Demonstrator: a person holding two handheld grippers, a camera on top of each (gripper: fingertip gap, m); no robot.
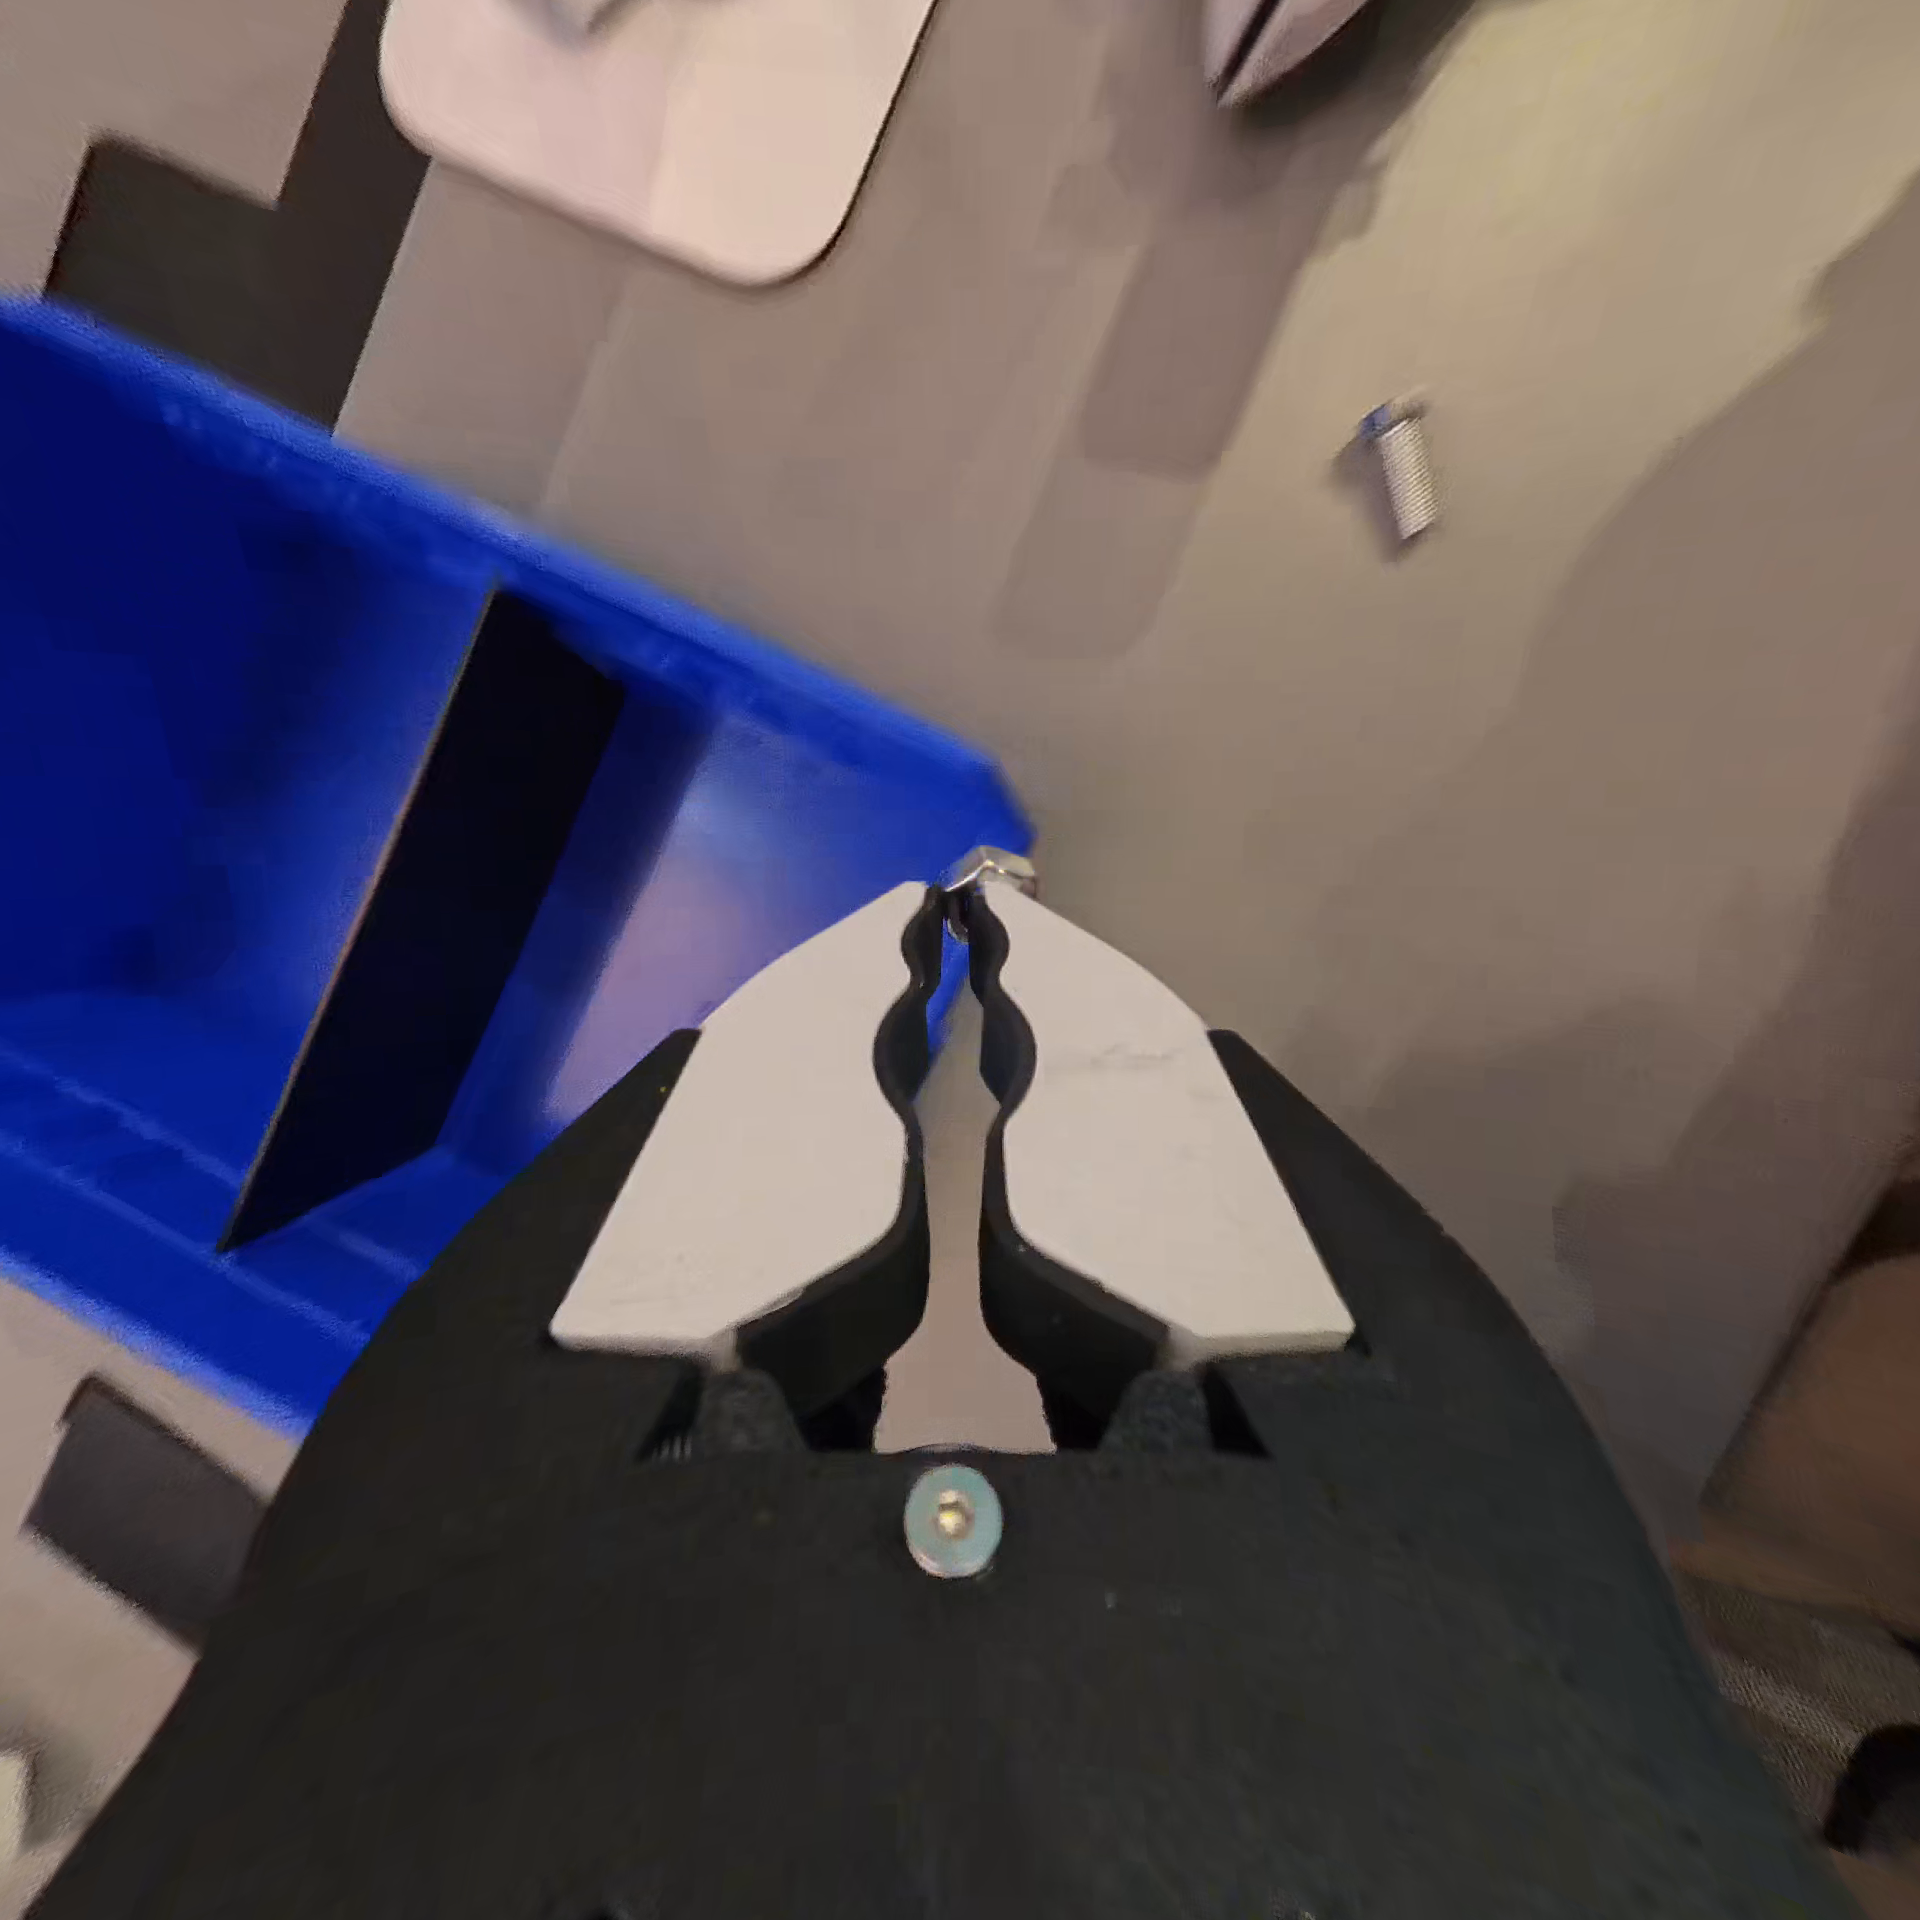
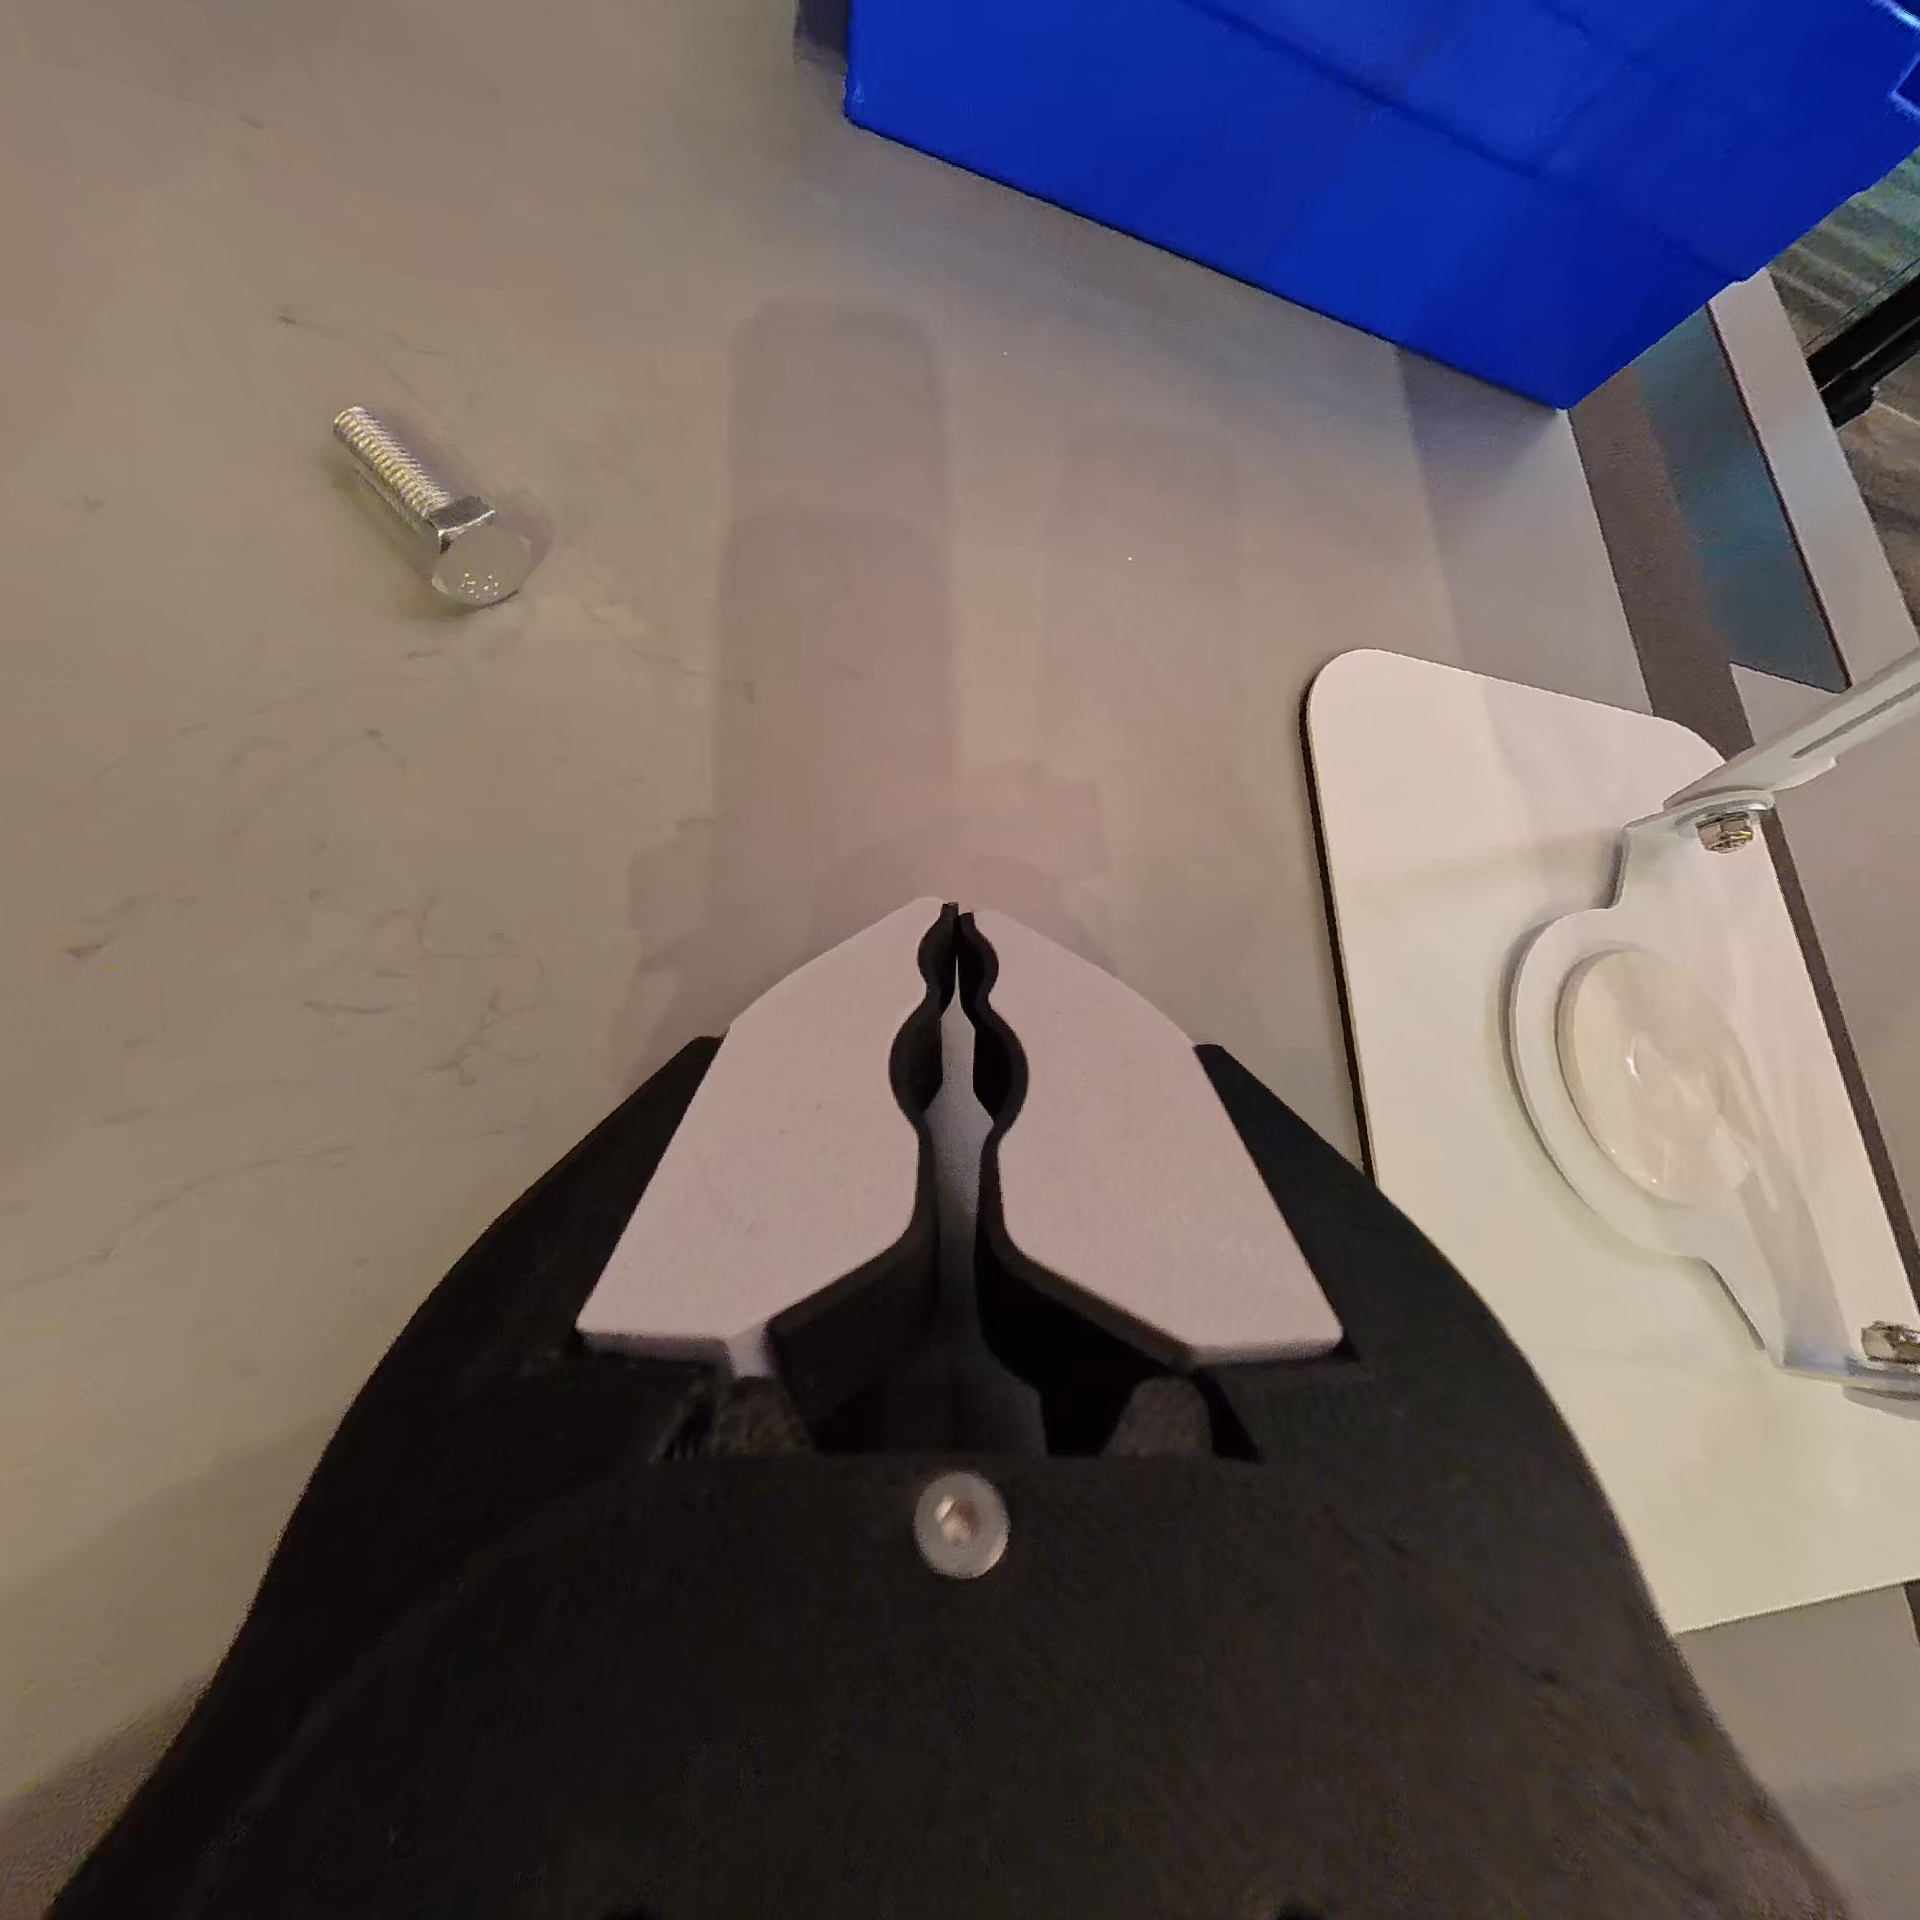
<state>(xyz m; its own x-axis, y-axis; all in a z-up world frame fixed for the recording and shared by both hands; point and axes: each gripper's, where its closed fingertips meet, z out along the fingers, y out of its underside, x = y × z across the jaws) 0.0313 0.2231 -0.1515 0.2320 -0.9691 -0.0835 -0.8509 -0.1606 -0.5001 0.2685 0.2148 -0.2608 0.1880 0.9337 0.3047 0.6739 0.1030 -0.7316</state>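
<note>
My left gripper is shut on a small silver metal part, pinched at the very fingertips and held above the near corner of a blue plastic bin. The bin has a black divider standing inside it. A silver hex bolt lies on the grey table to the right. My right gripper is shut and empty, low over the grey table. The same kind of hex bolt lies to its far left, and the blue bin stands ahead on the right.
A white board with a clear acrylic stand sits at the right of the right wrist view, near the table edge. A white board also shows at the top of the left wrist view. Black patches mark the table. Tip to tip, the grippers are about 25 centimeters apart. The silver hex bolt is about 12 centimeters from my right fingertips and 20 centimeters from my left.
</note>
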